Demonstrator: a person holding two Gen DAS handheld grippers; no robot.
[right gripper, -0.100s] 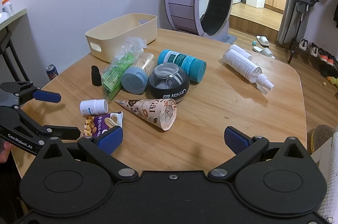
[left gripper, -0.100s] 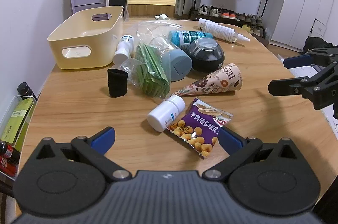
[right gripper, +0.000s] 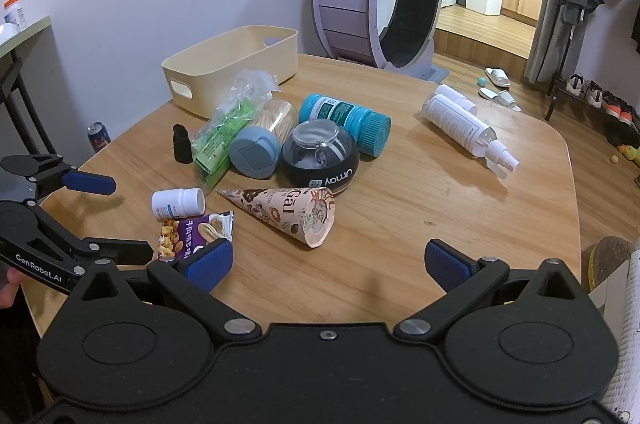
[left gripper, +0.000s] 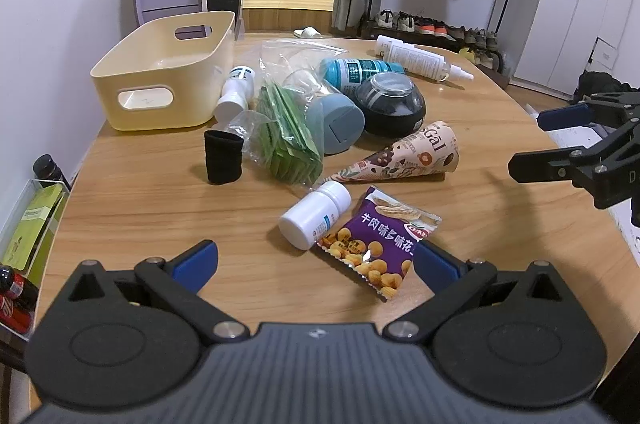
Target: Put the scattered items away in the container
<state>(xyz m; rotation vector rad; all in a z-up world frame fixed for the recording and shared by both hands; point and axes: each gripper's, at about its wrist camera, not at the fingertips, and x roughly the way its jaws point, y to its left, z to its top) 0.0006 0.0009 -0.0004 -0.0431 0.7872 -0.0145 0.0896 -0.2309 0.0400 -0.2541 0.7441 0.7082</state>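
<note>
Wooden and round-edged, the table (left gripper: 140,208) carries a scatter of household goods, with a cream plastic handled bin (left gripper: 168,76) standing empty at its far corner by the white wall. Just beside the bin lie a small white bottle (left gripper: 236,92) and a clear bag of green sachets (left gripper: 288,136); nearer than these a black fabric sleeve (left gripper: 223,157) stands upright. Beyond the bag are a grey-lidded jar (left gripper: 340,122), a teal-capped bottle (left gripper: 356,72) and a black dome-topped gyro ball (left gripper: 392,102). A white spray bottle (left gripper: 420,58) lies well apart from the bin. Closest to the cameras sit a printed paper cone (left gripper: 404,156), a white pill bottle (left gripper: 316,214) and a purple peanut packet (left gripper: 380,240). The left gripper (left gripper: 316,264), jaws wide apart and empty, hovers near the packet; the right gripper (right gripper: 328,262), equally wide and empty, hangs near the cone.
</note>
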